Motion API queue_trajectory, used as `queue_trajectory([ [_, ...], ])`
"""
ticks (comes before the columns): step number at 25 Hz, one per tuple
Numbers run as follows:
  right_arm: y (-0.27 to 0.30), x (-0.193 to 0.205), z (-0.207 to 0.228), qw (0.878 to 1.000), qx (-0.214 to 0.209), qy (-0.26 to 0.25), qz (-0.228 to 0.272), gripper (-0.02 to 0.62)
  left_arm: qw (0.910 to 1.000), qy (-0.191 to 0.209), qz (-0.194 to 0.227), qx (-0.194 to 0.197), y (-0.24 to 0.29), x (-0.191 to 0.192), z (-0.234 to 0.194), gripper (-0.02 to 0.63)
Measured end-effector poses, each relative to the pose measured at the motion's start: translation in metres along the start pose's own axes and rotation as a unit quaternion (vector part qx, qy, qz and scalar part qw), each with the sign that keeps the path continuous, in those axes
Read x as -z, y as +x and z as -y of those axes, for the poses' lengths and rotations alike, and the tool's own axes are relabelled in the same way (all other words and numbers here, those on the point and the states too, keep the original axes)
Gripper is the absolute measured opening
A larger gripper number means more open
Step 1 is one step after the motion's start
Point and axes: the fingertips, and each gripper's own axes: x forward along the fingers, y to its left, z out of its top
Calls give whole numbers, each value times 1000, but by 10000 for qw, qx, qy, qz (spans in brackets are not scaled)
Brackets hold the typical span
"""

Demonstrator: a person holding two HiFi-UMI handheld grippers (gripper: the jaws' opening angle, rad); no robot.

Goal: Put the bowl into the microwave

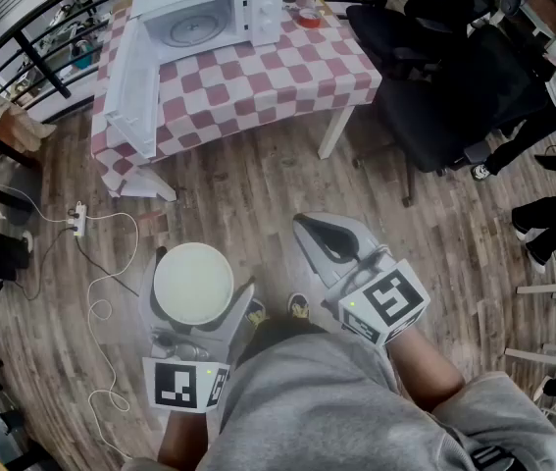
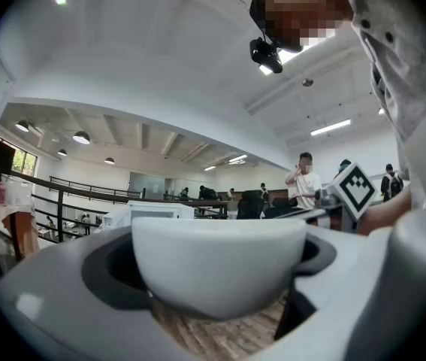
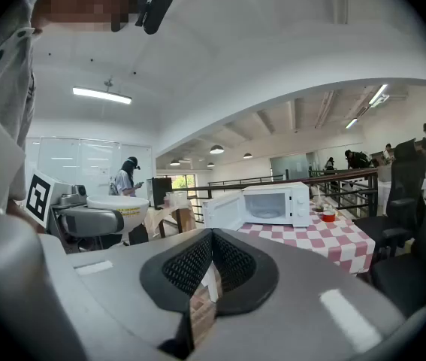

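- You are carrying the bowl (image 2: 219, 265) over the floor, well short of the table (image 1: 302, 72), pinching it in your left gripper (image 1: 197, 294).
- Your right gripper (image 1: 312, 229) is riding empty, jaws pressed together.
- The next move is calling for a level carry to the microwave (image 1: 209, 13) near the table's far-left corner, its door (image 1: 130, 86) hanging open.

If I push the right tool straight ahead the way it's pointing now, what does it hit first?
Nothing close. The shut right tool points over the floor at the checkered table; first contact is likely the microwave's open door, or the table edge below it. Depth is unclear.
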Motion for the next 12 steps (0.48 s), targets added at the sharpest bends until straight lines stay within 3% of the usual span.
queue_trajectory([
  [12, 9, 0, -13, 9998, 15, 180, -38, -2, 9999, -88, 85, -53, -10, -1, -15, 526],
])
